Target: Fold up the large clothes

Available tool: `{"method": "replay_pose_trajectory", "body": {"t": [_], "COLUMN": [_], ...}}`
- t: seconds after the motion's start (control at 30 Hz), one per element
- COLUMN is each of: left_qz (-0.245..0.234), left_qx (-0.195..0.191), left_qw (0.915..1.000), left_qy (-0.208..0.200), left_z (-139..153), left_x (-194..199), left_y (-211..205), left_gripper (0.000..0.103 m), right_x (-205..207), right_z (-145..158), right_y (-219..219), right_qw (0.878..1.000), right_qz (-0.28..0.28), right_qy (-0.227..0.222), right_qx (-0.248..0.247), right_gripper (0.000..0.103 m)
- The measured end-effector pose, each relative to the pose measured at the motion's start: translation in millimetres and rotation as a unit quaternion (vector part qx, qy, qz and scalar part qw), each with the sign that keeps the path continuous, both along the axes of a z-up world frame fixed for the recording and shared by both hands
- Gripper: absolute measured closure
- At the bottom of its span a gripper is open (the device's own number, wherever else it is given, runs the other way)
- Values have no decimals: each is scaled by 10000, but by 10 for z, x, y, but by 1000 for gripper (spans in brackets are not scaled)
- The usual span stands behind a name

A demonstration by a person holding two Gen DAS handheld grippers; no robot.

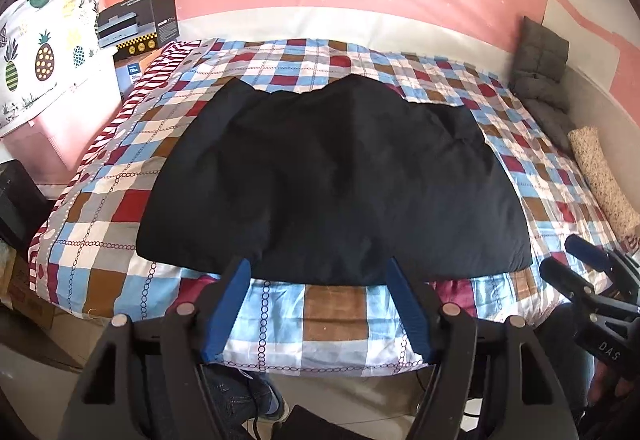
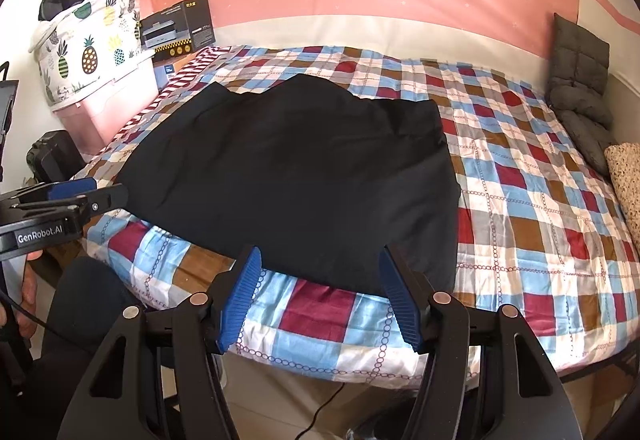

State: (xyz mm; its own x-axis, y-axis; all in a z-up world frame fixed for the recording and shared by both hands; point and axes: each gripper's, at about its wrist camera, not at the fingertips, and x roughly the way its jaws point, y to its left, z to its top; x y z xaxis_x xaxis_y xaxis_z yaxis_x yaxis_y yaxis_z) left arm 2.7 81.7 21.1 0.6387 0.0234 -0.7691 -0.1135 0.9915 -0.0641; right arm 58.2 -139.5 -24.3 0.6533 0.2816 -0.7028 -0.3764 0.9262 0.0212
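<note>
A large black garment lies spread flat on the checked bed cover; it also shows in the right wrist view. My left gripper is open and empty, its blue pads just short of the garment's near hem, over the bed's front edge. My right gripper is open and empty at the near hem, towards the garment's right part. The right gripper shows at the right edge of the left wrist view. The left gripper shows at the left of the right wrist view.
A pineapple-print bag on a pink storage box and a dark carton stand left of the bed. Grey cushions and a beige roll lie along the right side. A cable runs on the floor below.
</note>
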Motion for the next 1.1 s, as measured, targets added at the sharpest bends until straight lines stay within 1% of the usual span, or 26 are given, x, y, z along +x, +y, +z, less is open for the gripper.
{"method": "replay_pose_trajectory", "body": {"t": [0.5,1.1], "left_qz": [-100,-142], "left_qx": [69,-33], "left_qw": [9999,9999], "left_qy": [39,50], "left_z": [-13,-30], "left_x": [9,-17], "left_y": [-73,-120], "left_gripper": [31,31], "right_x": [-10,-10], "right_z": [-36,-59], "right_y": [7,28], "right_qw": [10000,9999], "right_qz": [27,8], "right_qy": [72,105], "right_qx": [-45,-53], "right_gripper": [41,41]}}
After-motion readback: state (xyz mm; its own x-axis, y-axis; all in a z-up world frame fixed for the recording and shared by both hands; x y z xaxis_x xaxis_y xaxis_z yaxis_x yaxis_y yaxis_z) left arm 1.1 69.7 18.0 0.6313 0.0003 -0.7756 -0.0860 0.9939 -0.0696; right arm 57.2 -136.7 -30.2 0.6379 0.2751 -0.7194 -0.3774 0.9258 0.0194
